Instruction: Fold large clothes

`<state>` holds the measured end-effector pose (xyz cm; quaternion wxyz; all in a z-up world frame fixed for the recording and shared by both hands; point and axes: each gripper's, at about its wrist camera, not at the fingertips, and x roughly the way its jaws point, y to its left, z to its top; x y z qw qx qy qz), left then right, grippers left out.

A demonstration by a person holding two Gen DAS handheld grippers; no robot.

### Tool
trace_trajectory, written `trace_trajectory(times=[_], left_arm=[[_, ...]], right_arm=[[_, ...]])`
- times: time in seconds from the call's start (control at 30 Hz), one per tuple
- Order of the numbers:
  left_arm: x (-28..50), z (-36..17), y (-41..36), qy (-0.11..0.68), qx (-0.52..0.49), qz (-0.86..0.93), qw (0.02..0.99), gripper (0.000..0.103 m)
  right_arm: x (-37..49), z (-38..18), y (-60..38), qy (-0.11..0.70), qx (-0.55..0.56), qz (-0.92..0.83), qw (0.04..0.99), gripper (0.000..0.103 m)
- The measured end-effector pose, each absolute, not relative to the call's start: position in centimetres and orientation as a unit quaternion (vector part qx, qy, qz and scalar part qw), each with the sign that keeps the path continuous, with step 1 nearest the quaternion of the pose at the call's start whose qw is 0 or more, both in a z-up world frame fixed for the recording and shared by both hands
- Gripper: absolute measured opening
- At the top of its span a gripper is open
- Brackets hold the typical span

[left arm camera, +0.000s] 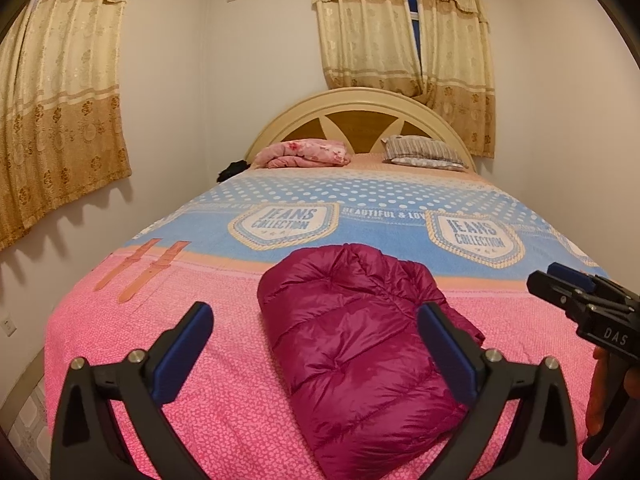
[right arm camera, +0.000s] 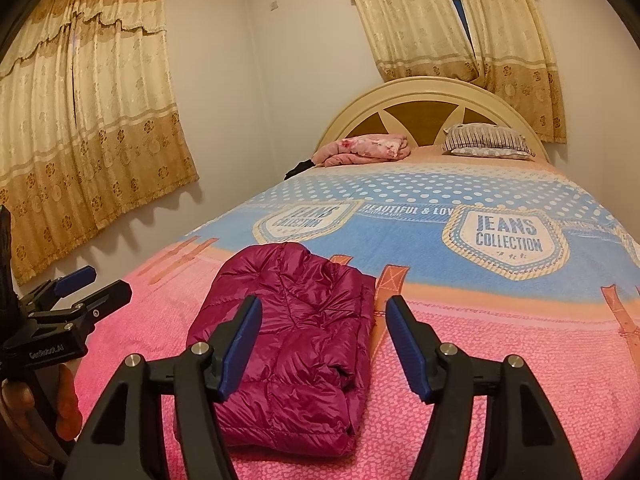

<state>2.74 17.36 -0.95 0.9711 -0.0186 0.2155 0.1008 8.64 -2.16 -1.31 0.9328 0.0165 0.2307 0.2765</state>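
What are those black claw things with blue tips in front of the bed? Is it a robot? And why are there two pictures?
No robot: a person holds a tool called a gripper in each hand, and each carries a small camera looking along its fingers. One picture is from the left gripper, the other from the right gripper. Each view also catches the other gripper at its edge. On the bed lies a folded, puffy purple jacket. Near the headboard sit a pink blanket and a striped pillow. Both grippers are open, holding nothing.
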Motion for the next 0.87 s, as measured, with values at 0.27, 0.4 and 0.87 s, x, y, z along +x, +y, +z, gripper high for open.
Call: trace_trajectory(times=[0.27,0.4,0.87], left_arm=[[2.71,-0.89,17.35,0.213,-0.014,0.110,0.971,0.103],[2.61,-0.88,17.49,0.213,-0.015,0.113,0.970,0.103],[3.36,-1.67,17.58,0.227,-0.005,0.111,0.967,0.103]], right_arm=[[8.53,-1.25,-2.34,0.229,0.017,0.276,0.933,0.065],[8.51,-1.12,-2.38,0.228,0.016,0.278,0.933,0.065],[8.48,-1.71,-1.86,0.235,0.007,0.281,0.931,0.066]])
